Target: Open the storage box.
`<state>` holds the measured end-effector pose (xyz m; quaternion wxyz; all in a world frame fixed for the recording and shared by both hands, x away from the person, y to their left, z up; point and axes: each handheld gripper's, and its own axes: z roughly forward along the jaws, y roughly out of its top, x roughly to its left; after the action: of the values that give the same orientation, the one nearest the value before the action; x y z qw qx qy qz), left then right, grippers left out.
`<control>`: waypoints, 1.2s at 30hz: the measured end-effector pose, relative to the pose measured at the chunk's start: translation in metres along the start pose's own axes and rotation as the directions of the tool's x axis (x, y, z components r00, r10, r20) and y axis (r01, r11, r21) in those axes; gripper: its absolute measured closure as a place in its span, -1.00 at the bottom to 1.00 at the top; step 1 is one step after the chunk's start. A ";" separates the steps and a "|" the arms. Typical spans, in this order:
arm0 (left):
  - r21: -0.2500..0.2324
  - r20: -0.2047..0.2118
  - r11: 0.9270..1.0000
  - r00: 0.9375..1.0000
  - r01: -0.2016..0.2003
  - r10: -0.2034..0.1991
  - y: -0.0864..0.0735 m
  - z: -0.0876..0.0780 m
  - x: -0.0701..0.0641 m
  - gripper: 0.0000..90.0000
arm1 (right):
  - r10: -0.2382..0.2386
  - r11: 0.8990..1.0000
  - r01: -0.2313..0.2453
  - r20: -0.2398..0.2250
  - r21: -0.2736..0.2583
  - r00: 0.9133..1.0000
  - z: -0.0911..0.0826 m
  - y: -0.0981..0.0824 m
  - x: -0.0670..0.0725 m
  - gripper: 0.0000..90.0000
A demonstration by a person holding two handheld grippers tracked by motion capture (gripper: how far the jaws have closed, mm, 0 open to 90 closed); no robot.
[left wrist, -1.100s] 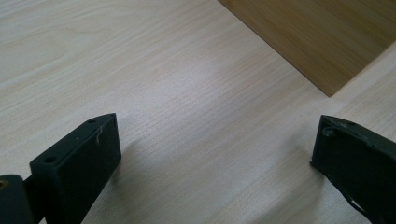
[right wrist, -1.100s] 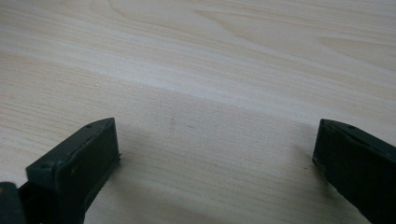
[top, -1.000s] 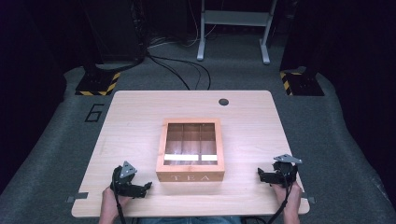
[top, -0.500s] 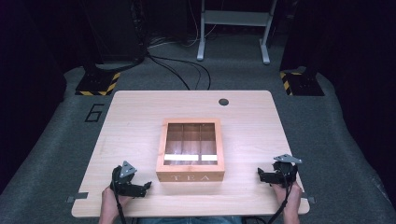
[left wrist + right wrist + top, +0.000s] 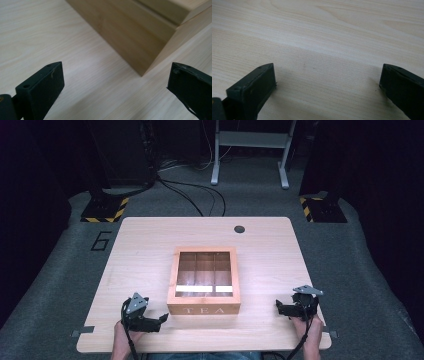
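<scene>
Two grippers, jaws spread and empty, flank a wooden tea box point(image 5: 204, 281) at the table's point(image 5: 150, 245) centre: left gripper point(image 5: 161, 318) at seven o'clock, right gripper point(image 5: 280, 307) at four. "TEA" is carved on its near wall, and "6" marks the floor at ten o'clock

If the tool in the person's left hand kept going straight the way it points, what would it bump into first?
Probably the wooden tea box: the left tool, jaws wide open, points at its near corner, with bare table between them.

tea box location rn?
In the high view the tea box sits at the table's centre, toward the near edge, between the left gripper and the right gripper, touching neither.
</scene>
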<state>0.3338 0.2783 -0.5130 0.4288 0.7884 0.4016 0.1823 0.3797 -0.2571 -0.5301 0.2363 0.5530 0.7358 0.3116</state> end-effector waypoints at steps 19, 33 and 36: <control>-0.114 0.111 0.993 0.993 -0.018 0.030 0.020 0.009 -0.016 -0.37 | 0.000 1.000 0.000 -0.002 -0.001 1.000 0.000 0.000 0.000 -0.99; -0.137 0.089 0.990 0.995 -0.037 0.050 0.019 0.010 -0.023 -0.29 | 0.001 1.000 -0.001 -0.002 -0.001 1.000 0.000 0.000 0.000 -0.99; -0.134 0.095 0.990 0.994 -0.039 0.052 0.018 0.009 -0.022 -0.28 | 0.001 1.000 -0.001 -0.002 -0.001 1.000 0.000 0.000 0.000 -0.99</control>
<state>0.3347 0.2502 -0.5019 0.4950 0.7753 0.3489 0.1794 0.3797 -0.2572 -0.5300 0.2357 0.5528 0.7357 0.3124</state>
